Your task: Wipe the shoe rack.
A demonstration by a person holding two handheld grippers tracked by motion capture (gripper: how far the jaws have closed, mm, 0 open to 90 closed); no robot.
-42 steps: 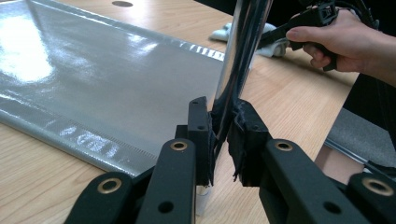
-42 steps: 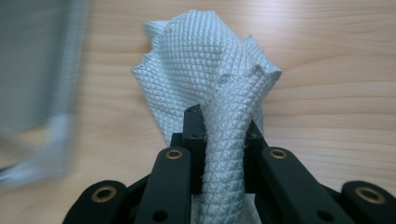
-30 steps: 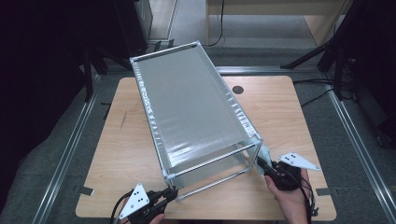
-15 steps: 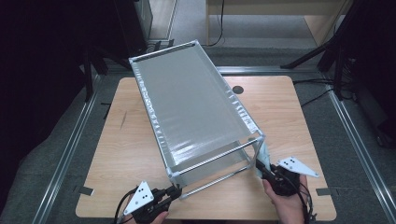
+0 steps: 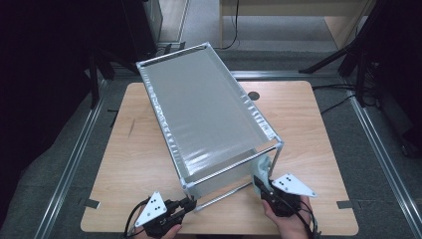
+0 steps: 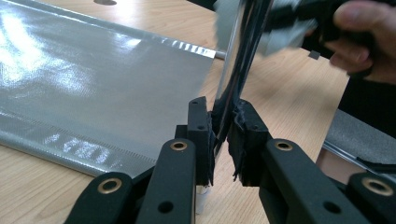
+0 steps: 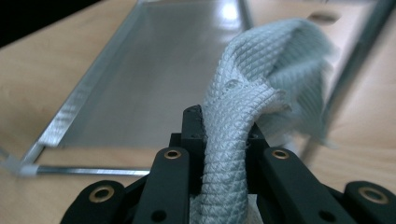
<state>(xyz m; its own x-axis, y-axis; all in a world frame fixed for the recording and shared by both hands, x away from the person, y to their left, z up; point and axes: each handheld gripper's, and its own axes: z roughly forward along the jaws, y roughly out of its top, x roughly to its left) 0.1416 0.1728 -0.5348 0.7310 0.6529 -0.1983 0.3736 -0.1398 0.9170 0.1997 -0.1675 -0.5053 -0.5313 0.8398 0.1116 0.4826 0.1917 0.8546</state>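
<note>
A metal-framed rack (image 5: pixel 209 119) with a silver fabric top stands slantwise on the wooden table (image 5: pixel 308 129). My left gripper (image 5: pixel 190 201) is at its near left corner, shut on the shiny upright post (image 6: pixel 238 60), with the jaws (image 6: pixel 223 126) clamped on either side of it. The silver lower shelf (image 6: pixel 93 84) lies to the post's left. My right gripper (image 5: pixel 260 183) is at the near right corner, shut on a bunched pale grey-blue cloth (image 7: pixel 271 79). The cloth (image 5: pixel 263 167) rests against the right post, low down. The lower shelf (image 7: pixel 154 70) spreads beyond it.
A round cable hole (image 5: pixel 254 95) is in the table behind the rack. Metal floor rails (image 5: pixel 74 159) run along both sides of the table. Dark stands and cables sit at the back and right. Bare tabletop lies left and right of the rack.
My right gripper has moved left with the cloth, in against the rack's near right post. The left gripper has stayed on its post.
</note>
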